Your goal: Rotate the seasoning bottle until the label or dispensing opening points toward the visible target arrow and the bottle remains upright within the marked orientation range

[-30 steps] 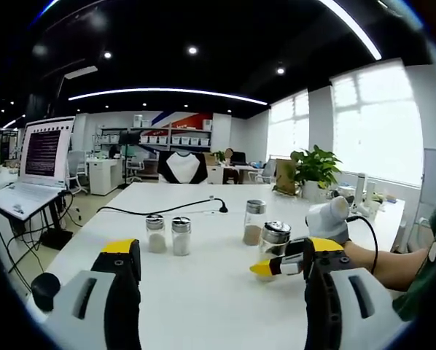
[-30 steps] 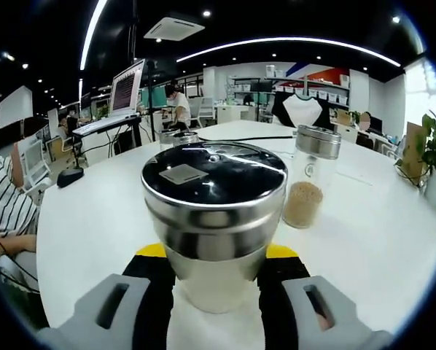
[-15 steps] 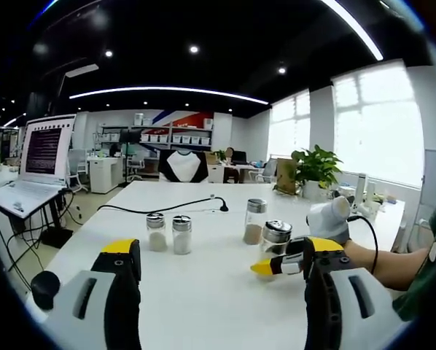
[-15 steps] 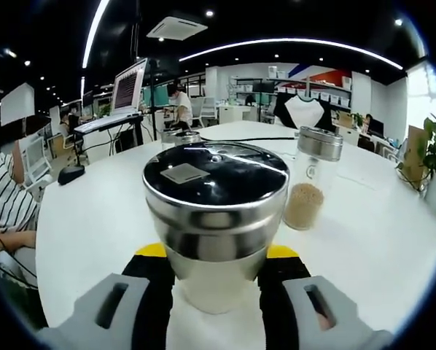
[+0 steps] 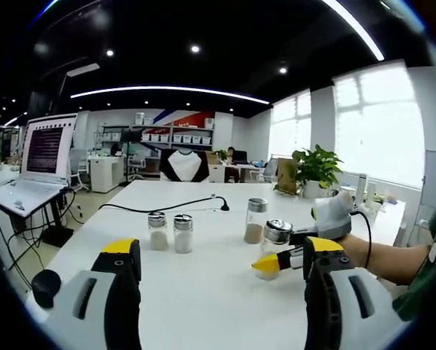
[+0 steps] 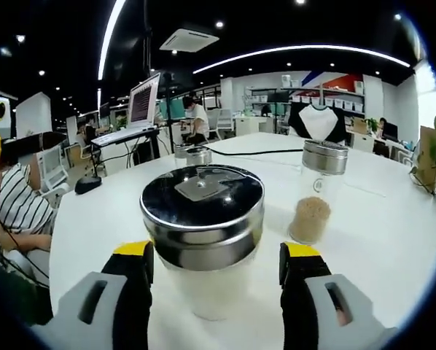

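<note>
The seasoning bottle [image 6: 202, 240] stands upright on the white table [image 6: 378, 240]; it has a clear body with pale contents and a steel cap with a black top. My right gripper [image 6: 216, 251] is open, its jaws on either side of the bottle with small gaps. In the left gripper view the same bottle [image 5: 276, 235] stands right of centre, with a yellow fingertip [image 5: 265, 263] of the right gripper beside it and a gloved hand [image 5: 335, 215] behind. My left gripper [image 5: 218, 251] is open above bare table, holding nothing.
A jar of brown granules [image 6: 318, 193] [image 5: 255, 221] stands just beyond the bottle. Two small shakers [image 5: 170, 232] sit to the left, with a black cable [image 5: 167, 208] behind them. A laptop [image 5: 36, 164] stands far left. A person in a striped shirt [image 6: 17, 211] sits by the table.
My right gripper has opened and let go of the seasoning bottle, which stays upright. The right gripper view has shifted slightly. The left gripper has not moved.
</note>
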### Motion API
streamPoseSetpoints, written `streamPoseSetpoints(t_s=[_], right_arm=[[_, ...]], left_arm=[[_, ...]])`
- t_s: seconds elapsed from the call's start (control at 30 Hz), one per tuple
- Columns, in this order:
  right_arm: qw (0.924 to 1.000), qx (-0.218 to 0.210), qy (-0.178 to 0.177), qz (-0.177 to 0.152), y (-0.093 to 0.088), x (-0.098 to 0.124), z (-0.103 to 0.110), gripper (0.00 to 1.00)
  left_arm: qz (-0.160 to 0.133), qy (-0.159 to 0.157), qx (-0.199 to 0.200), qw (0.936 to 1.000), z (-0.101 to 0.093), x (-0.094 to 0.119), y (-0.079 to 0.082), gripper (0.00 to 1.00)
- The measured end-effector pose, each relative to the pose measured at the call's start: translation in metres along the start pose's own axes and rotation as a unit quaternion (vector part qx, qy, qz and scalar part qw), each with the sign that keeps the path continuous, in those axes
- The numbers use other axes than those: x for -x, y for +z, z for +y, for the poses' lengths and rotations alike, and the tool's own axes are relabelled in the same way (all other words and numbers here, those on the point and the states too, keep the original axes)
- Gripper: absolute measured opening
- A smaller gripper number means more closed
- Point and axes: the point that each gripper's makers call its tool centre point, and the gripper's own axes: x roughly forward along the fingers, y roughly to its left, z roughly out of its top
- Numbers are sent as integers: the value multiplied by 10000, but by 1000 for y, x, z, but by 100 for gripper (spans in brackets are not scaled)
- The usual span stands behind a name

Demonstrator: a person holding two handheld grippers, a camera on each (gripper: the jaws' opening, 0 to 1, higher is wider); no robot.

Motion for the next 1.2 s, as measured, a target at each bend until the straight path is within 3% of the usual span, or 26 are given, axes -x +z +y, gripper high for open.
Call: streamPoseSetpoints(t_s=[0.17, 0.3, 0.4, 0.57, 0.67, 0.8, 1.2], right_arm=[[9997, 212, 129, 5, 3, 2, -2, 71], [9966, 266, 693, -344, 16, 3, 12, 69], [9953, 522, 785, -225, 13, 3, 12, 65], [9942, 178, 1050, -151, 8, 0, 11, 57], [9941, 115, 1070, -134, 7, 0, 9, 59], [9897, 209, 1408, -166, 8, 1, 22, 46], [9897, 468, 1336, -204, 7, -2, 18, 44]], left_arm=[[-10, 33, 37, 10000, 2, 0, 0, 97], [-11, 12, 38, 10000, 1, 0, 0, 97], [-6, 23, 36, 10000, 1, 1, 0, 97], [5, 27, 22, 10000, 1, 1, 0, 97], [-9, 51, 27, 10000, 2, 2, 0, 97], [26, 50, -16, 10000, 1, 1, -2, 97], [36, 18, 3, 10000, 0, 0, -2, 97]])
